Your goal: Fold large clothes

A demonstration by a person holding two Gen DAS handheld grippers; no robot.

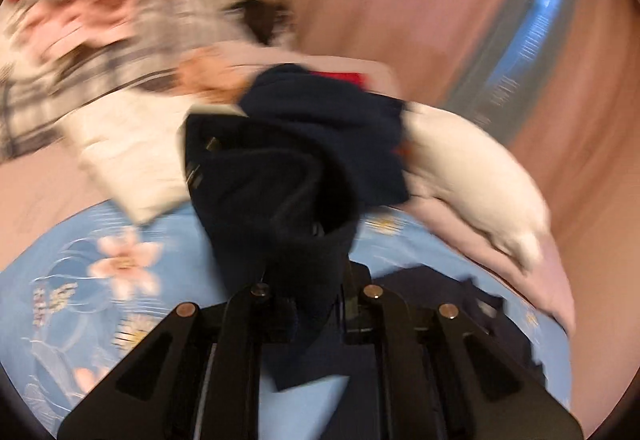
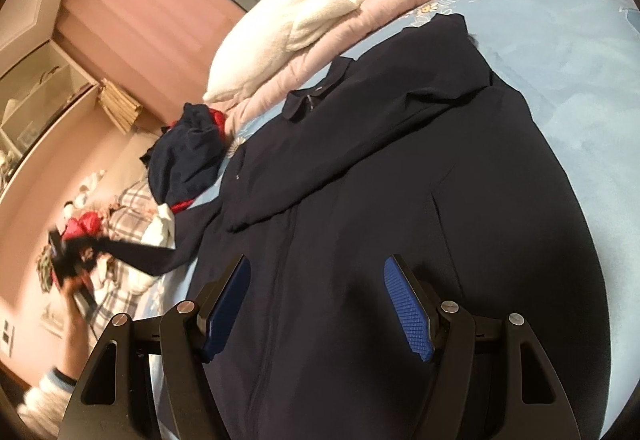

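Jacket (image 2: 400, 167), dark navy, is lying spread over the blue flowered bed sheet (image 2: 580, 51), filling the middle and lower part of the right wrist view, with its collar (image 2: 316, 95) pointing toward the upper middle of the frame and a zip line running down its centre. One sleeve (image 2: 160, 252) is stretching off toward the lower left of that frame, where the left claw (image 2: 64, 260) is gripping its end; in the blurred left wrist view the same dark cloth (image 1: 280, 199) is bunching between the closed fingers at the centre of the frame. The right claw (image 2: 316, 308) is hanging wide open just above the jacket's body, its blue pads (image 2: 408, 308) holding nothing.

By the look of it, the jacket is soft and limp, fairly thick and somewhat heavy for cloth, so it is likely sagging wherever it is not supported, and the smooth fabric may be slipping in a shallow pinch. Good places to take hold seem to be the cuff, the shoulder seam or the hem edge, where the layers are doubled.

A smaller dark garment (image 2: 188, 155) with red lining is sitting at the left centre of the right view, beside a pink quilt (image 2: 320, 51) carrying a white fleece (image 2: 296, 23) in the upper middle.
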